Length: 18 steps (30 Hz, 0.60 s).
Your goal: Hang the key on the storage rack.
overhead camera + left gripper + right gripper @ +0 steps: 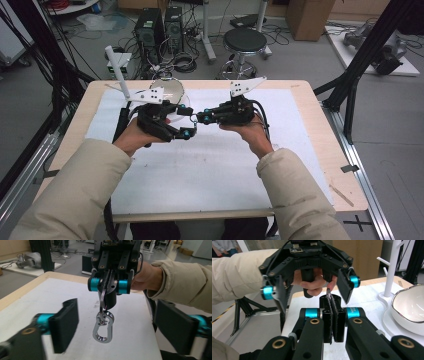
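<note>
A silver carabiner hangs from a thin key ring over the white mat. My right gripper is shut on that ring, and its closed jaws pinch the ring's edge. My left gripper faces it from the left with its jaws wide open. In the left gripper view the carabiner dangles between the two spread fingers, touching neither. Both grippers are held above the middle back of the mat, tips nearly meeting around the small ring.
A white bowl with a silver rim sits at the back left of the table. A white peg rack stands beside it. A black stool and computer towers stand on the floor beyond the table.
</note>
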Motion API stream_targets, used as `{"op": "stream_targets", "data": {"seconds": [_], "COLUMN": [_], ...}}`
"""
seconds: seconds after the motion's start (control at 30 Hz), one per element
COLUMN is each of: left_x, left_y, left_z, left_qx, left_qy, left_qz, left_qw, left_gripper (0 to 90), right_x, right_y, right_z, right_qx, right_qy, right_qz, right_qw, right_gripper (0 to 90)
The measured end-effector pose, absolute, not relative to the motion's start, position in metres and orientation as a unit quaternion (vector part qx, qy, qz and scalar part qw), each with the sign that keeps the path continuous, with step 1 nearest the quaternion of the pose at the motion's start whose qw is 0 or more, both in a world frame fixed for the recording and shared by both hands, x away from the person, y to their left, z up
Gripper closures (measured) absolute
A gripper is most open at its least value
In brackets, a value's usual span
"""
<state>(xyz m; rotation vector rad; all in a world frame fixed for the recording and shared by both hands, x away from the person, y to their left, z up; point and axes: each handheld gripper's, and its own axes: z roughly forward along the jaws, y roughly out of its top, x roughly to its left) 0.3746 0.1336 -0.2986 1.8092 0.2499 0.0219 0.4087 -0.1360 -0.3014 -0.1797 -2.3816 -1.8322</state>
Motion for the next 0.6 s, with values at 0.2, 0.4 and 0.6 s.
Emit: {"op": "stream_targets", "data": {"seconds": [0.2,0.4,0.6], "left_x": [0.3764,0.3766,0.377], "left_y": [0.1378,0.141,0.1405], "left_z": [-0.2973,-0.2965,-0.2969], "left_qx": [0.775,0.773,0.774], "left_qy": [0.116,0.113,0.11], "left_qz": [-0.003,-0.004,-0.009], "left_qw": [0.622,0.624,0.623], "left_gripper": [40.5,52.9,65.9], "right_x": [0.4091,0.4089,0.409], "right_y": [-0.138,-0.1385,-0.1372], "right_z": [-0.3015,-0.3015,-0.3018], "right_qx": [-0.058,-0.058,-0.054], "right_qy": [-0.787,-0.784,-0.784], "right_qz": [-0.61,-0.614,-0.614], "right_qw": [0.071,0.074,0.076], "right_gripper": [89.0,89.0,89.0]}}
